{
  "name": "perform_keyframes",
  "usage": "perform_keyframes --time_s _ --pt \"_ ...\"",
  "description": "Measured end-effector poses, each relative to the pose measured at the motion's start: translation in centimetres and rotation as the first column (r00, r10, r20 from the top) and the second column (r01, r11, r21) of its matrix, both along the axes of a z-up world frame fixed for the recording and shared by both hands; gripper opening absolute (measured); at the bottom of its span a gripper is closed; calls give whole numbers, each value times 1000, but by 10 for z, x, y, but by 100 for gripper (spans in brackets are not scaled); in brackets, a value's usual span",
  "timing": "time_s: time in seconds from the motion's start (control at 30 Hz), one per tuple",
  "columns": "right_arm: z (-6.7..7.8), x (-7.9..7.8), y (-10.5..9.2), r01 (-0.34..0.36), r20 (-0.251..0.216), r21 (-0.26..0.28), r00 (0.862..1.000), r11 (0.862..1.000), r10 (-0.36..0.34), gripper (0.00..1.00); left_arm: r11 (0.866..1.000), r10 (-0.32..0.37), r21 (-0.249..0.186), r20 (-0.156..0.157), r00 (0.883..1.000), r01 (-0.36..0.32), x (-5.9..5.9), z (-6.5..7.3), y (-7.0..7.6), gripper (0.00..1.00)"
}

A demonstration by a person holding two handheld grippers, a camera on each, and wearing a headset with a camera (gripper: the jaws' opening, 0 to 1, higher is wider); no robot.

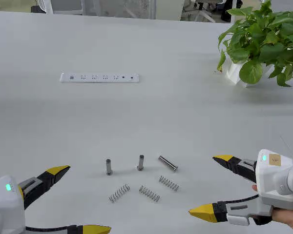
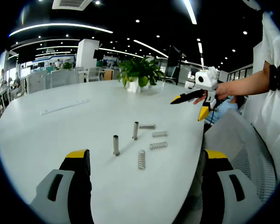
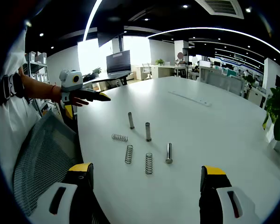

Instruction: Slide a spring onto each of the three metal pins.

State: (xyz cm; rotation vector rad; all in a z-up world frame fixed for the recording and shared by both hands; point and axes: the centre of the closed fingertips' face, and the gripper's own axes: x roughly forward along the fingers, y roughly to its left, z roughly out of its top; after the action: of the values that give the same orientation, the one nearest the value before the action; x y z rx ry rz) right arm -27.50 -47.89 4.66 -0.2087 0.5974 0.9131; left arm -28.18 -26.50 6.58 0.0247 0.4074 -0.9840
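Low in the middle of the head view, three springs lie on the table just below the pins, two upright and one flat, while the left claw and right claw gape wide, empty.

The head view looks from above the near edge of the white table, forward and down. The pins and springs lie low in this picture, rather near. The power strip and the plant stand farther back. The left gripper view sits low over the table surface, at the person's left of the pins, and faces across them to the right gripper. The right gripper view sits equally low at the opposite side and faces the left gripper. All three views share the pins, the springs and the table around them.
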Motion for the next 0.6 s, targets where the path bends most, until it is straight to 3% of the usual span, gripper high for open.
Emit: perform_keyframes --time_s 0.6 --pt "-1 1 2 -7 -11 -1 1000 1000 7 94 1000 1 -9 -6 1000 -1 -2 3 -4 99"
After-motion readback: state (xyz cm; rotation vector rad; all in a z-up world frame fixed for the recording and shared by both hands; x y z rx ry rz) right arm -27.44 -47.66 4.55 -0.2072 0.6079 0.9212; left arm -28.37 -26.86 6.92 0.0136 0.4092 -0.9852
